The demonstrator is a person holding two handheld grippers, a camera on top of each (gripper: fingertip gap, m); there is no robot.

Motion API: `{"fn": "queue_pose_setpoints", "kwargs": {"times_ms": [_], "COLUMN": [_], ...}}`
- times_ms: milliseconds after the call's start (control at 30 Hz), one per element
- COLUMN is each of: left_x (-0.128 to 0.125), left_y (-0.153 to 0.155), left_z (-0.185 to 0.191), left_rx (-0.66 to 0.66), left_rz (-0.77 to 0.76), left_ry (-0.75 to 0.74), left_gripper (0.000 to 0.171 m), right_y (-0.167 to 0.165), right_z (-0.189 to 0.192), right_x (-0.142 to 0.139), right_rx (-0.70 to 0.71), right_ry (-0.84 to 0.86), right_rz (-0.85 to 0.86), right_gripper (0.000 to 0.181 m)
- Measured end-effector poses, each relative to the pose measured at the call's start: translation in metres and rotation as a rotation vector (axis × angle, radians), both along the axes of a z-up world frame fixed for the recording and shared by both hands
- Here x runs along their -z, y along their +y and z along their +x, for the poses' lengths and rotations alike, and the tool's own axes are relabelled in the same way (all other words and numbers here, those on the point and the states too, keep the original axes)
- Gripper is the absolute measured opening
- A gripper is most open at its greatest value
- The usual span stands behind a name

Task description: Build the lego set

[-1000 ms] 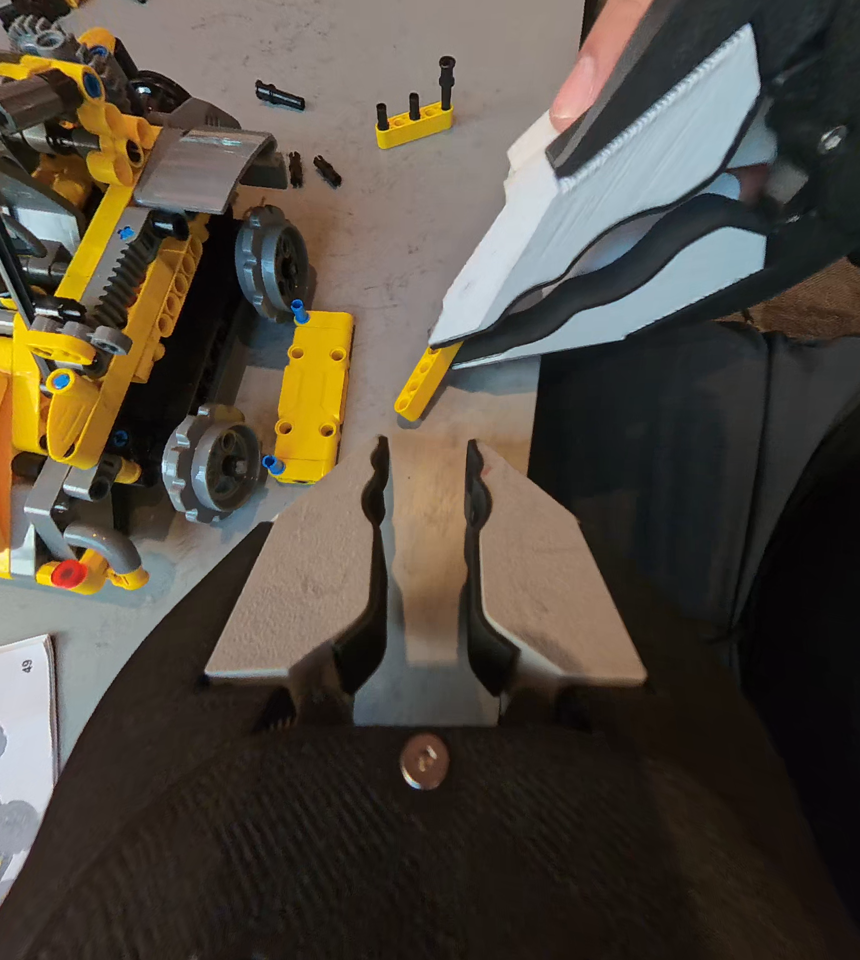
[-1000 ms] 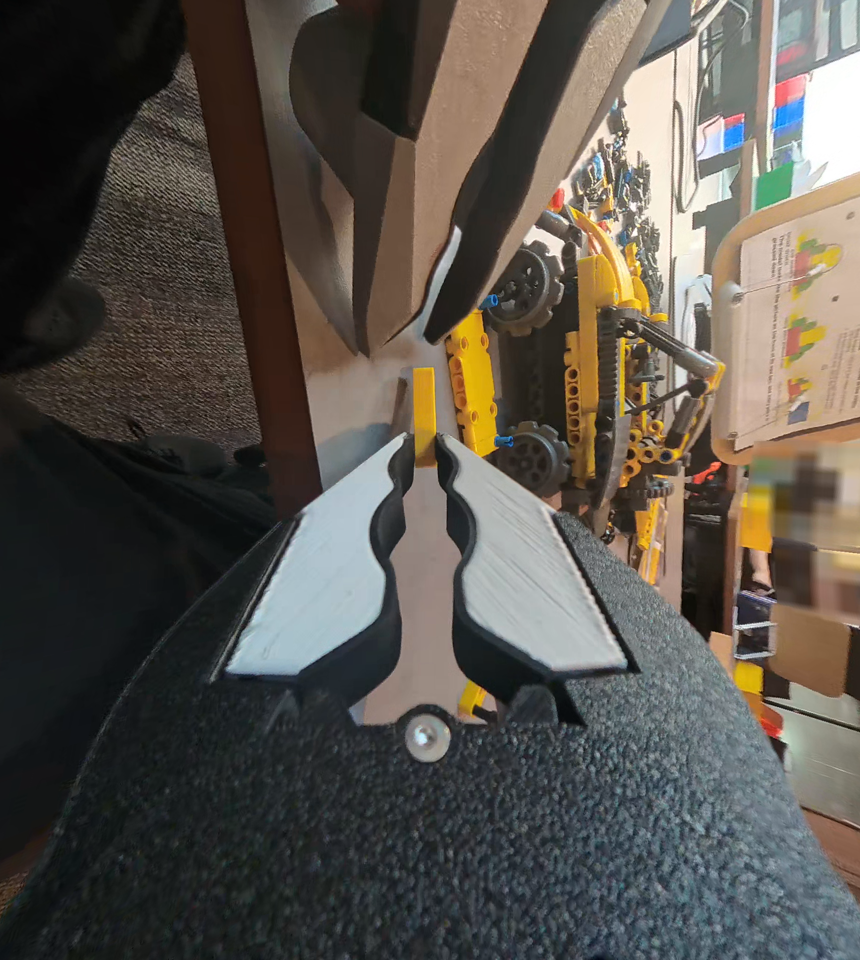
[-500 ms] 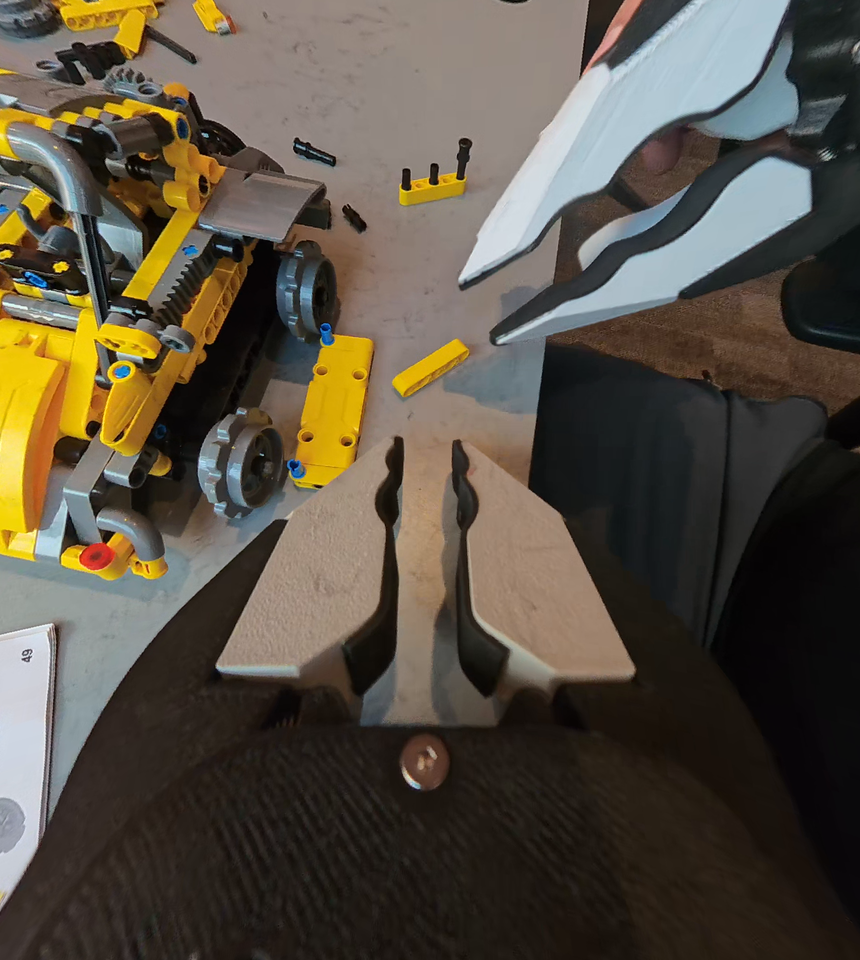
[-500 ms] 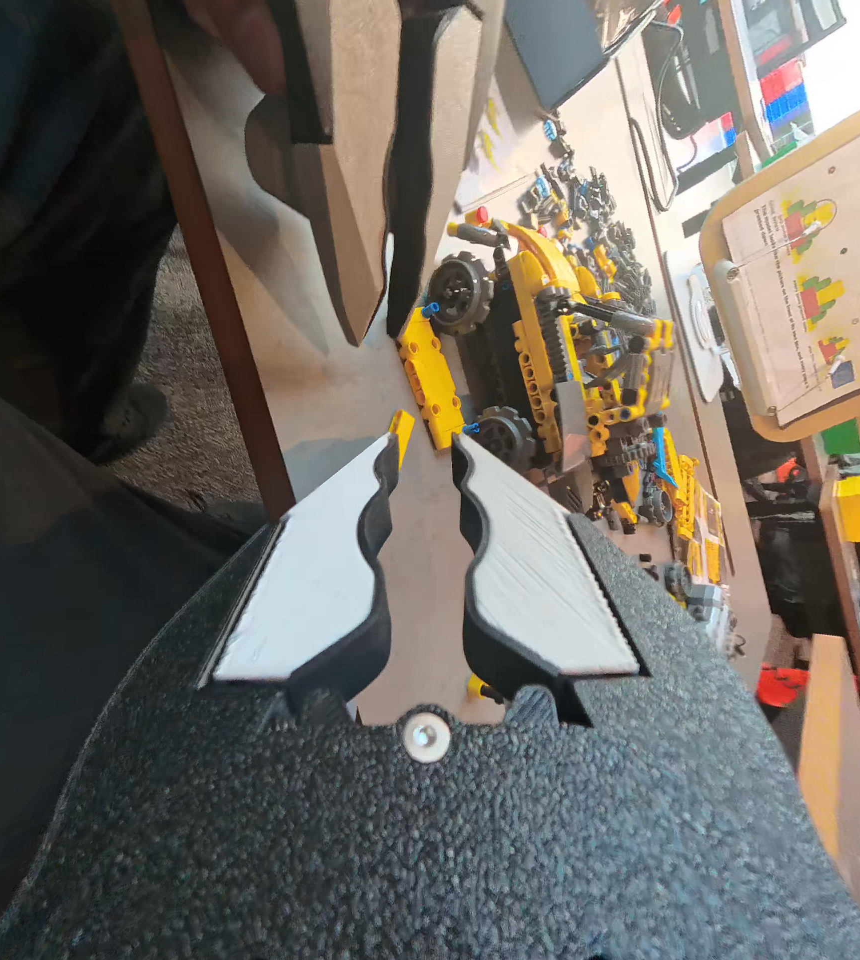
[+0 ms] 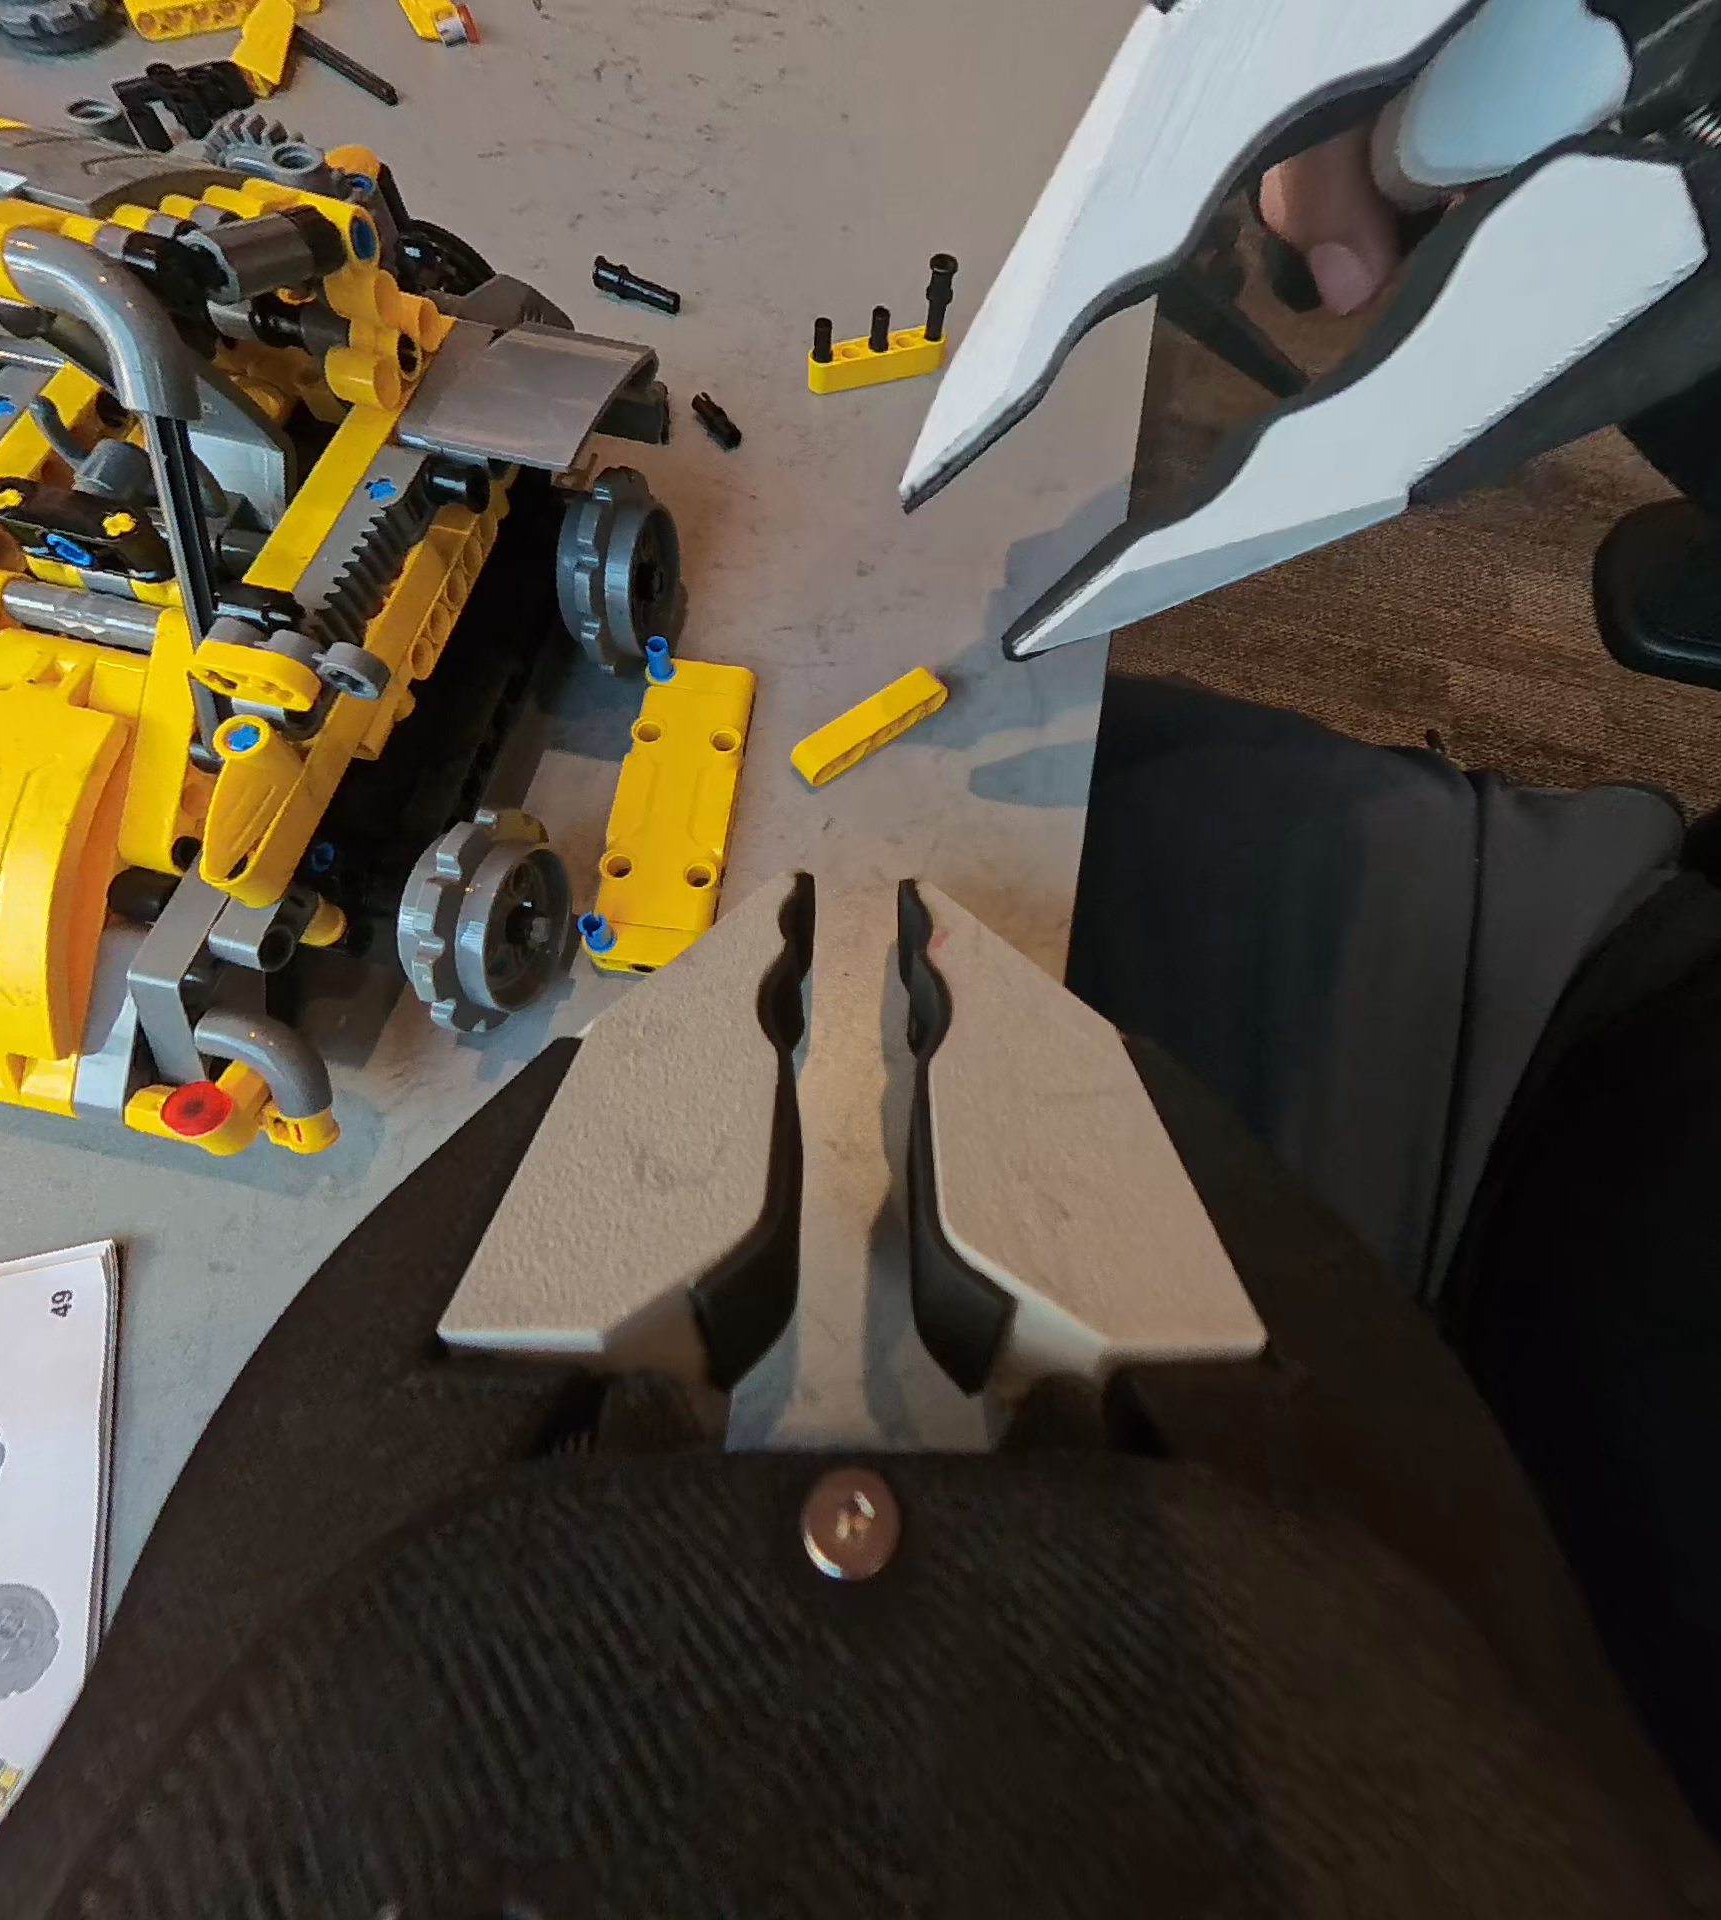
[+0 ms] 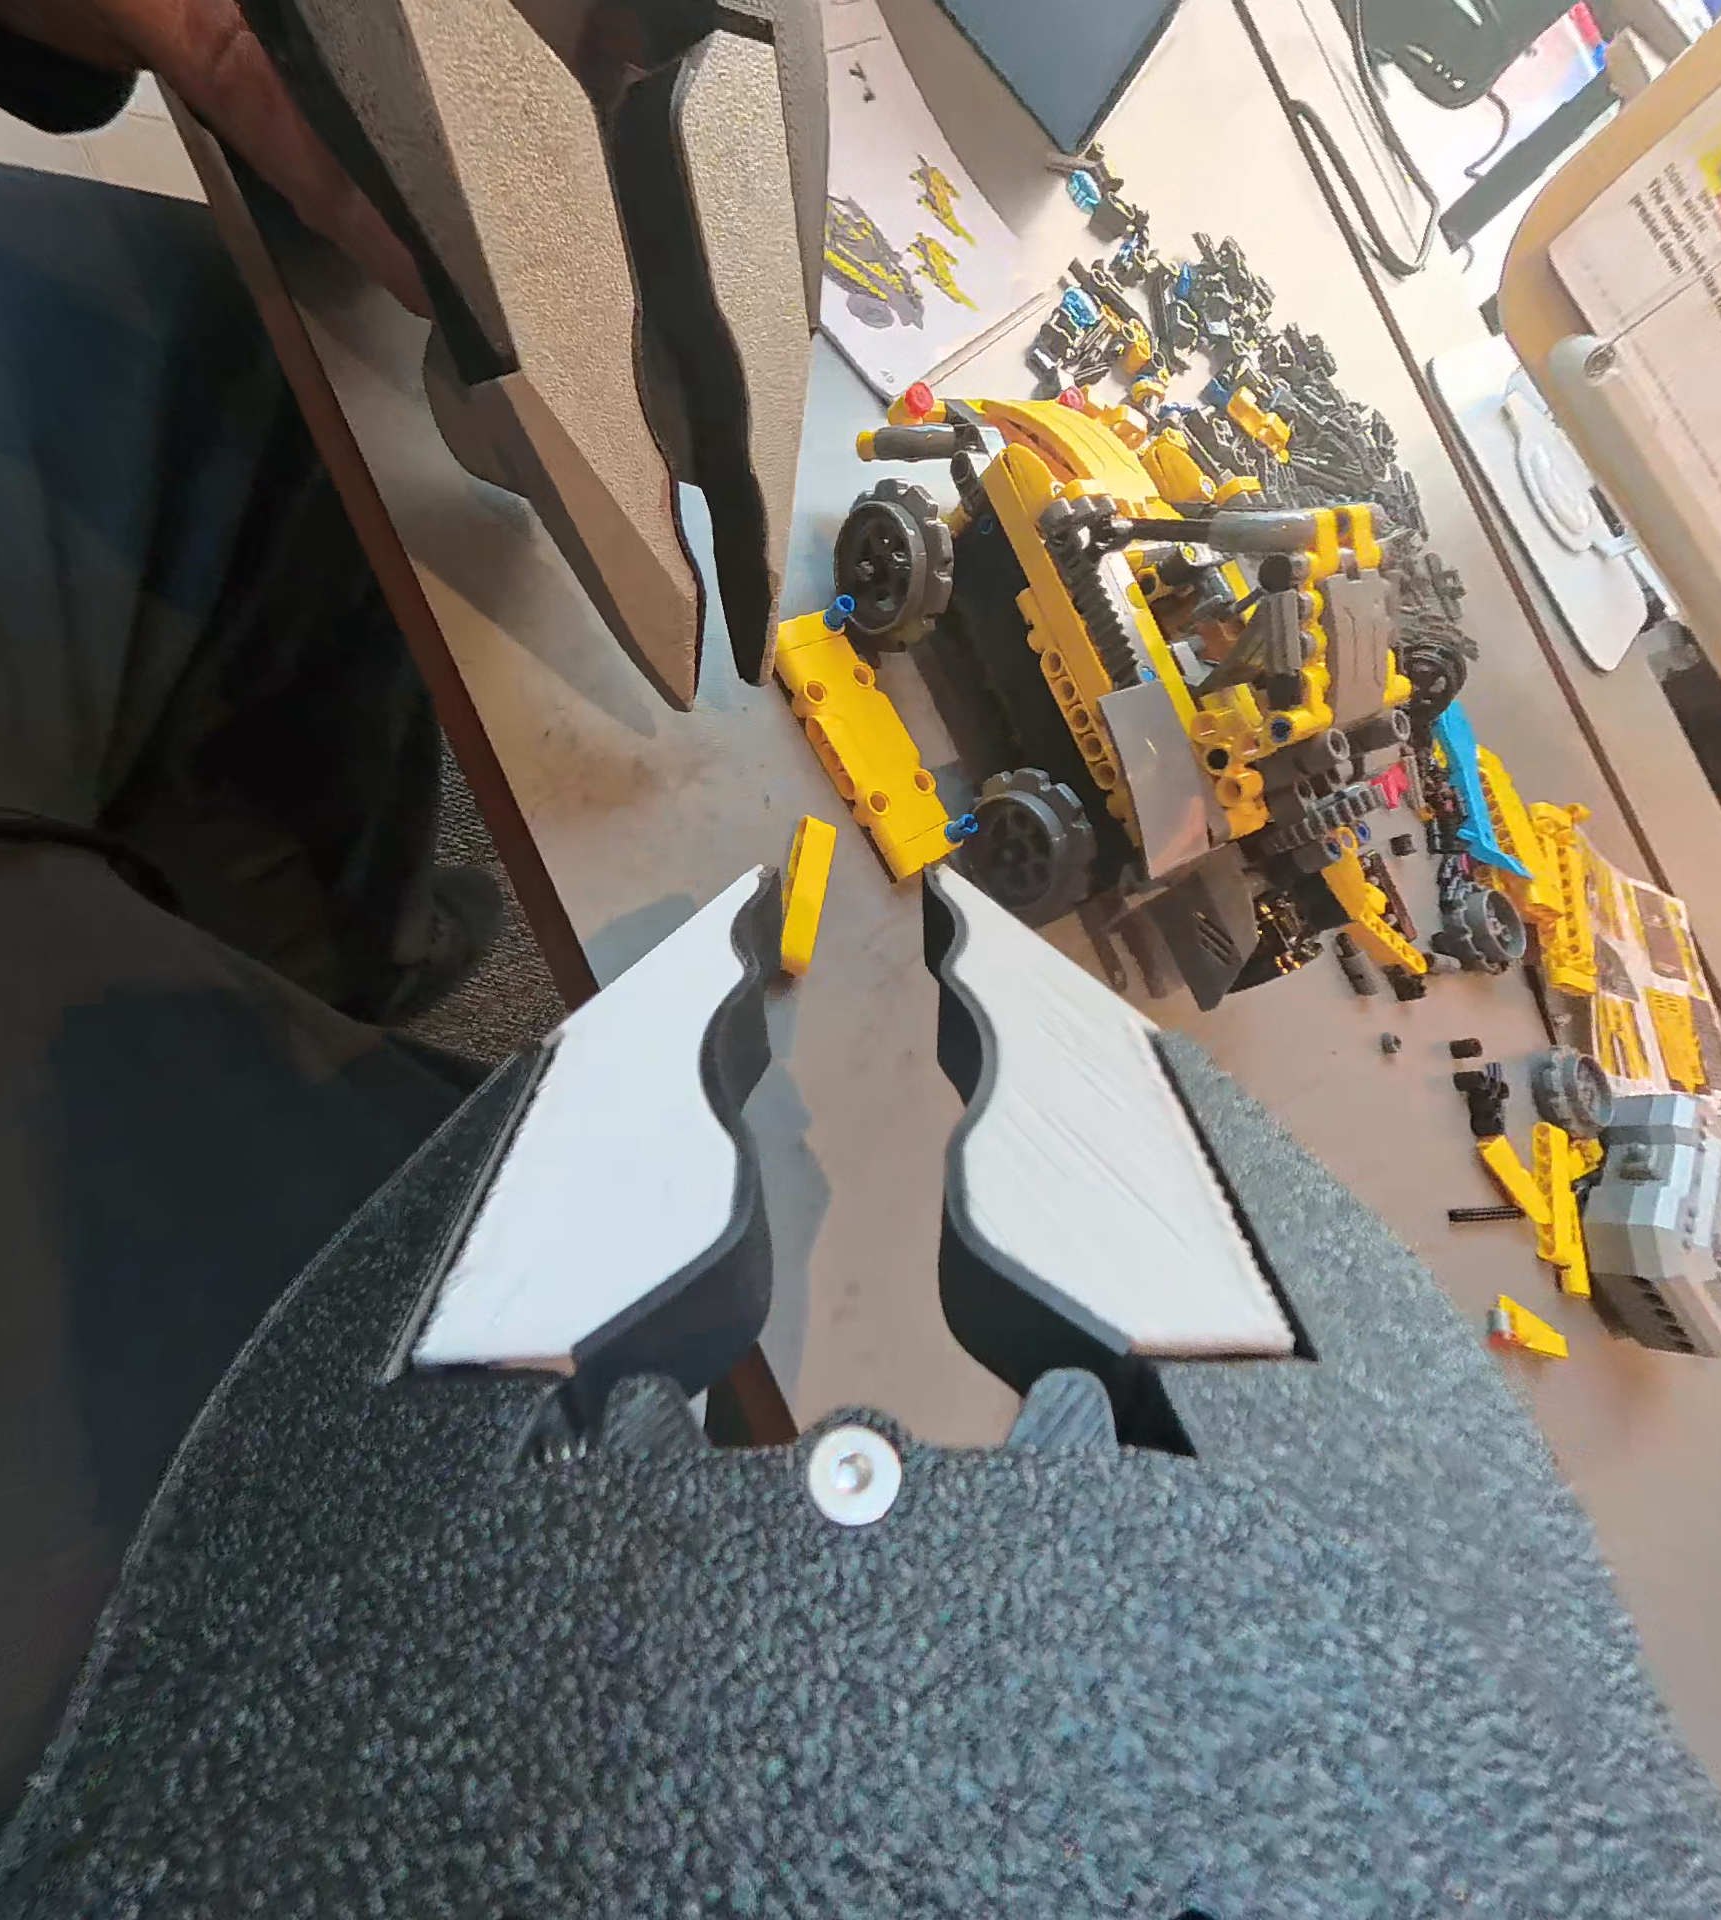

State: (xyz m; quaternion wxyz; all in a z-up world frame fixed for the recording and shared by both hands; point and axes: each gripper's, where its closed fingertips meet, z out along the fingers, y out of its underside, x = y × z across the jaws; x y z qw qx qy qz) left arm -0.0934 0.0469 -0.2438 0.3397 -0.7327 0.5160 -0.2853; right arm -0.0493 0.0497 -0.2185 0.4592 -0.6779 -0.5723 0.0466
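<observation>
Plainly light and rigid, the yellow beam (image 5: 868, 724) lies just off the right gripper (image 5: 960, 577)'s spread, empty jaws, best pinched across its narrow sides, while the left gripper (image 5: 851, 899) hangs slightly parted, empty too.

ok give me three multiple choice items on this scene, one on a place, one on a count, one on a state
1. Where does the loose yellow beam lie?
A. on the grey table near its edge, beside the yellow panel
B. on top of the instruction booklet
C. between the left gripper's fingers

2. How many black pins stand in the small yellow beam farther back?
A. one
B. three
C. five

3. What state is the right gripper in?
A. shut on the loose yellow beam
B. shut on nothing
C. open, holding nothing

Answers:
1 A, the beam lies flat on bare tabletop right of the panel.
2 B, three pins rise from it in the left wrist view.
3 C, a wide gap shows between its fingers and the beam lies on the table beyond them.
</observation>
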Motion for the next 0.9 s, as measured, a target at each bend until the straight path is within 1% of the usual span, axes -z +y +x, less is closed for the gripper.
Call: {"fn": "queue_pose_setpoints", "kwargs": {"times_ms": [133,367,467,600,733,833,900], "left_x": [0.0,-0.002,-0.002,-0.001,0.001,0.003,0.002], "left_y": [0.0,0.001,0.0,-0.001,0.0,0.0,-0.001], "left_z": [0.0,0.0,0.0,0.0,0.0,0.0,0.001], "left_rx": [0.001,-0.004,0.0,0.004,-0.001,0.0,0.004], "left_rz": [-0.002,-0.005,-0.015,-0.025,-0.024,-0.023,-0.014], "left_ry": [0.002,-0.015,-0.02,-0.013,0.003,0.013,0.009], "left_gripper": [0.012,0.011,0.011,0.012,0.011,0.012,0.012], "right_y": [-0.001,-0.003,-0.005,-0.007,-0.001,0.006,0.005], "right_z": [0.0,0.002,0.003,0.002,0.006,0.008,0.004], "right_x": [0.0,-0.001,0.002,0.01,0.026,0.038,0.042], "right_rx": [0.011,0.039,0.041,0.045,0.089,0.139,0.13], "right_ry": [0.05,0.207,0.246,0.226,0.139,0.104,0.116], "right_rz": [-0.069,-0.307,-0.383,-0.421,-0.403,-0.384,-0.405], "right_gripper": [0.027,0.028,0.031,0.032,0.031,0.025,0.011]}}
